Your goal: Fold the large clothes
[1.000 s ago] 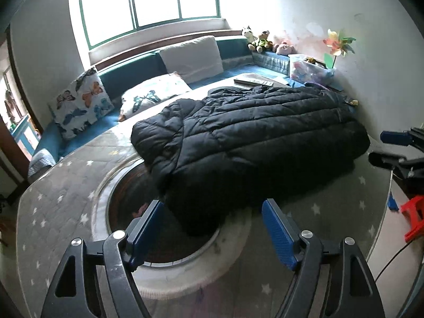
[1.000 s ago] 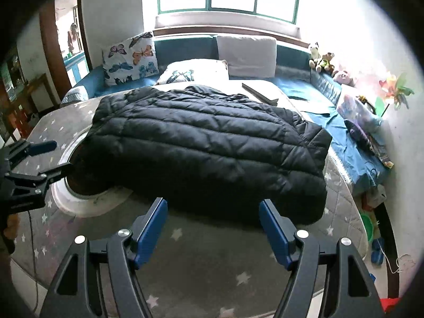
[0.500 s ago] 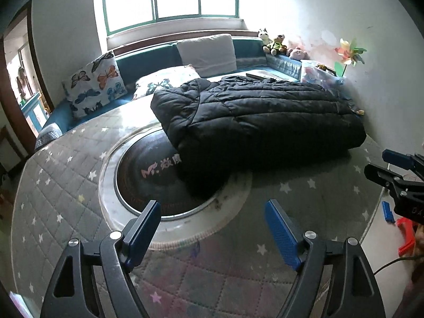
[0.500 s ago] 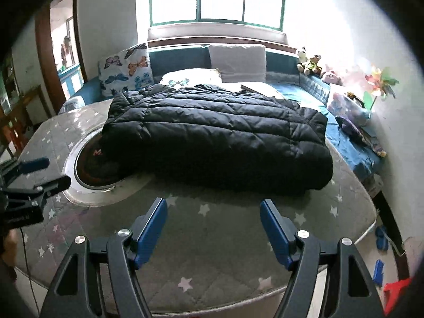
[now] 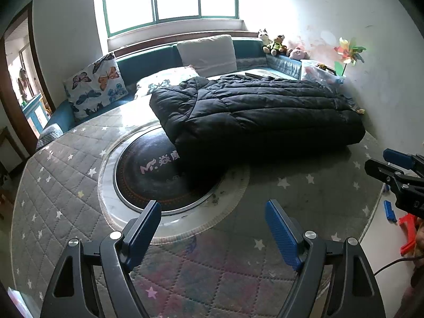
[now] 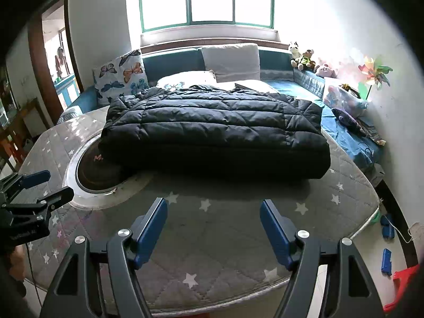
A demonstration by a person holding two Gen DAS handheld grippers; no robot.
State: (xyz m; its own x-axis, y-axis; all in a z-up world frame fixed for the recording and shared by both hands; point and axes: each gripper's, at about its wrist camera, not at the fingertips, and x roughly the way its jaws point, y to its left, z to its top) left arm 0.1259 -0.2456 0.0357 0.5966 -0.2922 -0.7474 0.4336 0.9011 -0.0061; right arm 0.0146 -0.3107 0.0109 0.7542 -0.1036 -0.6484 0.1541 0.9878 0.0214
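A: Where is the black puffer jacket (image 5: 254, 116)?

B: Folded into a thick bundle on the grey star-quilted table cover (image 6: 225, 228), its left end overlapping the round dark glass inset (image 5: 156, 175).

A: And the 2 tools?

B: The left gripper (image 5: 212, 228) hangs over the near table edge, blue pads spread wide, holding nothing. The right gripper (image 6: 213, 225) is the same: jaws apart, empty, well short of the jacket.

A: Behind it?

B: A butterfly cushion (image 6: 122, 74) and stuffed toys (image 6: 304, 58) under the window (image 6: 209, 0).
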